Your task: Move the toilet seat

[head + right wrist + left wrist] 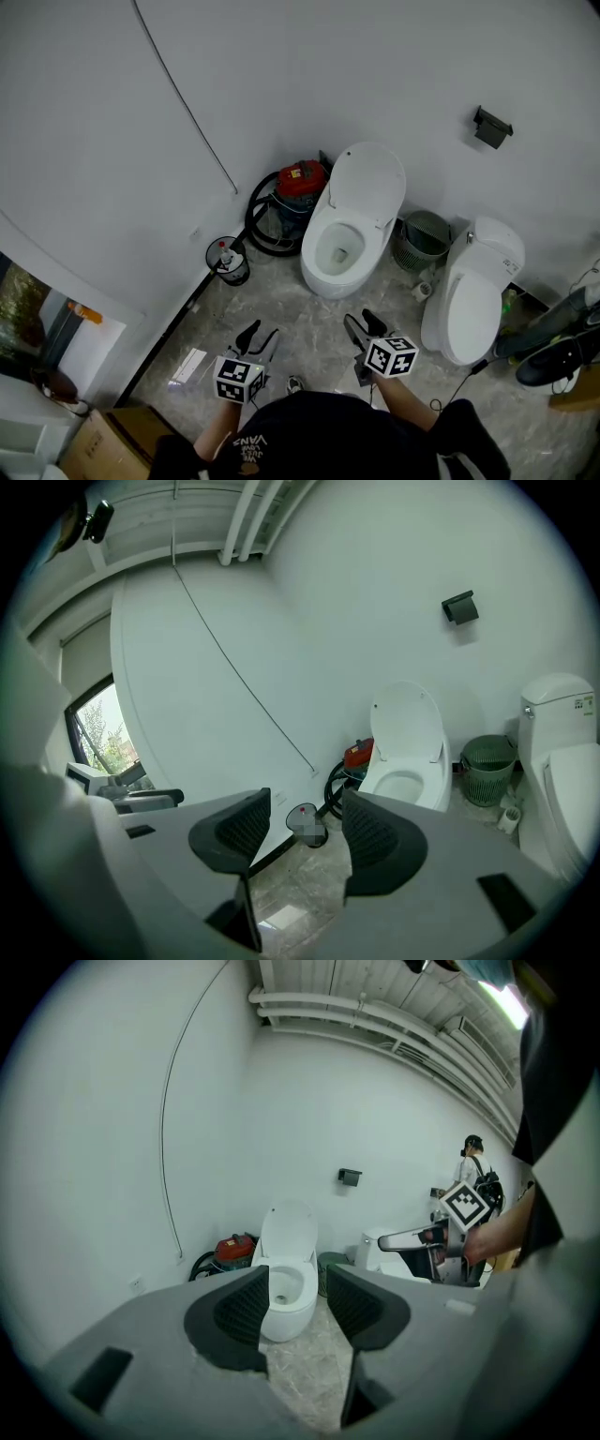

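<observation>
A white toilet (349, 225) stands against the far wall with its seat and lid (367, 183) raised and the bowl open. In the head view both grippers hover over the marble floor in front of it, well short of the bowl. My left gripper (256, 337) is open with nothing between its pads; in the left gripper view the toilet (286, 1283) shows far off between the jaws. My right gripper (363, 328) is open and empty too. The raised lid (410, 726) stands to the right of its jaws in the right gripper view.
A second white toilet (473, 286) with its lid down stands at the right. Between the two is a green basket (427, 234). A red vacuum (300, 183) with a black hose and a small black bin (228, 261) stand left of the toilet. Shoes (553, 356) lie far right.
</observation>
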Available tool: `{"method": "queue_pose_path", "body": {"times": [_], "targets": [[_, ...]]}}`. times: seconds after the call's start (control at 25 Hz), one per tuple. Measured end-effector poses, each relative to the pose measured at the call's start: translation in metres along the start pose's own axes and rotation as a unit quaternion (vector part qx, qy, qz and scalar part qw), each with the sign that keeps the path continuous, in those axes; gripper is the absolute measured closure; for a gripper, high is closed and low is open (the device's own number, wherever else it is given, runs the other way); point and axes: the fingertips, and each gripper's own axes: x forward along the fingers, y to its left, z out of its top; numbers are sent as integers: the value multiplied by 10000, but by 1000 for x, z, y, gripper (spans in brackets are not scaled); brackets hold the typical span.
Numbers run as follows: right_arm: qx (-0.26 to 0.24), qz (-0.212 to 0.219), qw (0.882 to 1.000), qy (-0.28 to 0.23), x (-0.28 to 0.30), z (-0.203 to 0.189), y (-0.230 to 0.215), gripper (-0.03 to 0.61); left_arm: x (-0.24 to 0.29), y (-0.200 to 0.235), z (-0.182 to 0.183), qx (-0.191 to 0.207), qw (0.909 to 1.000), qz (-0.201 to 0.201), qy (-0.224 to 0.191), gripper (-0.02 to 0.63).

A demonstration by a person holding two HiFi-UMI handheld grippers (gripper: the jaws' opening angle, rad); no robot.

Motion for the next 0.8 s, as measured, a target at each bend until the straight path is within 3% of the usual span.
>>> {"method": "queue_pose_path", "body": {"times": [0.48,0.8], "targets": [[336,-533,9980,-54,42,10,-17,360,40,45,2,0,9991,-377,181,426],[397,-632,9972,1,76,26,-43,361,87,69,11,-26,9986,-434,302,433]]}}
